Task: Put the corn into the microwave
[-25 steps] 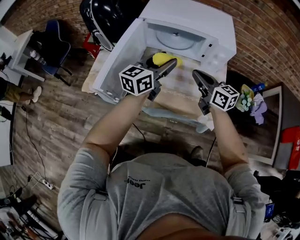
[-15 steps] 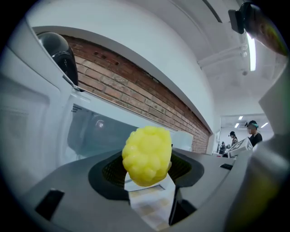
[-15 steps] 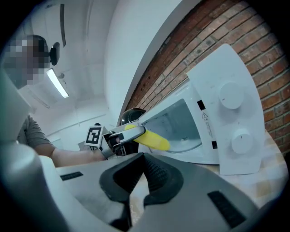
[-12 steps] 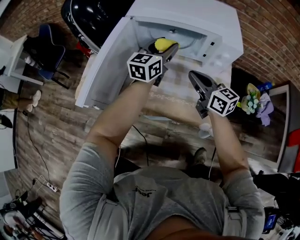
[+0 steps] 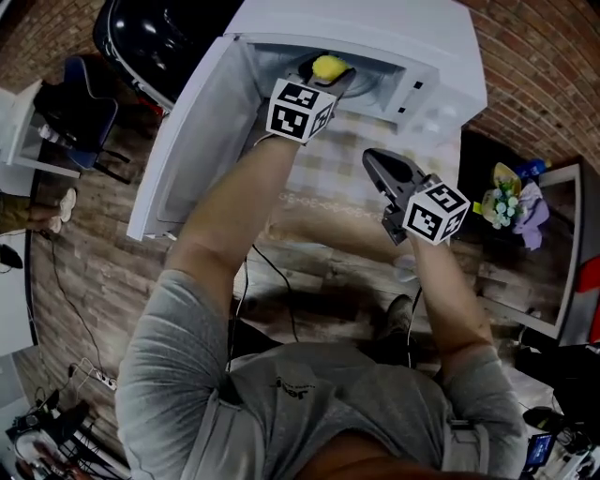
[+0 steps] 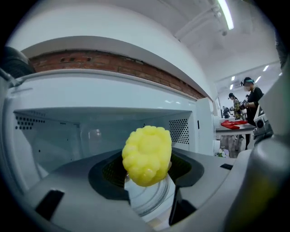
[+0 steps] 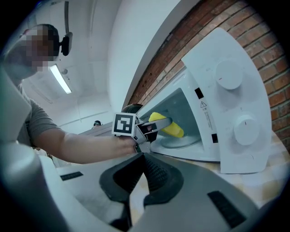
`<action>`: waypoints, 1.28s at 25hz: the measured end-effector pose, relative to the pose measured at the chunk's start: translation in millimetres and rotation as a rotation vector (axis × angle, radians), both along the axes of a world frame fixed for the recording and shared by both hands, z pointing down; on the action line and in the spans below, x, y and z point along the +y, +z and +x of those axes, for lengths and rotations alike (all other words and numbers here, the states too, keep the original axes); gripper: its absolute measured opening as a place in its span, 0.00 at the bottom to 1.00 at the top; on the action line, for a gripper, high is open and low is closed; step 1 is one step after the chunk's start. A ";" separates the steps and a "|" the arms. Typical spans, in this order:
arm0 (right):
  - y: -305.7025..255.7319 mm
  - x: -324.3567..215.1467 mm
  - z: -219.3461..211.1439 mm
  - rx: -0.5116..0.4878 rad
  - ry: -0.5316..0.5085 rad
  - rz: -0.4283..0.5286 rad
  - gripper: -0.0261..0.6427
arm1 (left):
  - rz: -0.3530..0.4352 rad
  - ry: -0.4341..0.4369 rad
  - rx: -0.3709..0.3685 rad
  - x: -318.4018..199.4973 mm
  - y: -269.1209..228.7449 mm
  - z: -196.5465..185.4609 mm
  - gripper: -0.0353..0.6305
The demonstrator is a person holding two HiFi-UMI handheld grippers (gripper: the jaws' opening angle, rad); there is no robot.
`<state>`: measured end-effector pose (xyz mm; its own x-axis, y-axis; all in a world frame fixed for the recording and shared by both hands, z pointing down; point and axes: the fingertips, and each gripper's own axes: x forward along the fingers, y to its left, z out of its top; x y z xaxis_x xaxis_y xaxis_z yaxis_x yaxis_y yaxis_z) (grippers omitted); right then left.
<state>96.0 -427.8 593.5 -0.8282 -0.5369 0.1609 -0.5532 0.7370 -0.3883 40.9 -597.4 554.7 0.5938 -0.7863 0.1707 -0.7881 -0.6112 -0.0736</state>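
Note:
The yellow corn (image 5: pixel 330 67) is clamped between the jaws of my left gripper (image 5: pixel 326 77), which reaches into the mouth of the white microwave (image 5: pixel 375 28). Its door (image 5: pixel 197 131) stands swung open to the left. In the left gripper view the corn (image 6: pixel 147 155) hangs in front of the lit cavity, above the glass turntable (image 6: pixel 152 201). The right gripper view shows the corn (image 7: pixel 168 127) held just over the turntable (image 7: pixel 181 141). My right gripper (image 5: pixel 380 161) hovers over the table before the microwave, shut and empty, and its pads (image 7: pixel 152 174) meet.
The microwave stands on a table with a checked cloth (image 5: pixel 347 150). Its two control dials (image 7: pixel 231 74) are at the right of the cavity. A black rounded object (image 5: pixel 150 33) lies beyond the door. A bunch of flowers (image 5: pixel 502 197) is at the right.
My left gripper has carried the corn forward from the table edge into the microwave's opening and rolled a little. The right gripper has sunk slightly and stays shut.

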 end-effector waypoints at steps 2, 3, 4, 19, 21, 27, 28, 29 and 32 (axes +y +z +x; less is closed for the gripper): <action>2.4 -3.1 3.2 0.003 0.006 0.000 0.07 | 0.009 0.011 -0.026 -4.7 2.3 6.4 0.44; 3.0 -4.8 4.8 0.000 0.010 -0.001 0.07 | 0.012 0.017 -0.038 -7.1 4.0 9.3 0.44; 3.0 -6.3 6.3 -0.004 0.014 -0.001 0.07 | 0.017 0.021 -0.051 -9.5 5.7 11.5 0.44; 1.0 -9.9 17.8 -0.026 0.040 0.009 0.06 | 0.005 0.015 -0.122 -35.2 20.0 14.4 0.44; 2.9 -9.2 19.0 -0.023 0.040 0.006 0.07 | -0.028 -0.009 -0.096 -40.0 24.8 10.0 0.44; 3.6 -8.2 23.9 -0.020 0.046 0.007 0.07 | -0.097 -0.046 -0.103 -48.4 43.9 1.1 0.43; 3.5 -7.9 24.4 -0.019 0.047 0.008 0.07 | -0.100 -0.045 -0.108 -49.3 44.4 1.5 0.43; 3.6 -7.8 24.7 -0.017 0.047 0.009 0.07 | -0.105 -0.045 -0.113 -50.4 45.0 2.1 0.43; 4.5 -7.9 24.7 -0.015 0.047 0.009 0.06 | -0.129 -0.054 -0.117 -54.6 49.0 2.0 0.43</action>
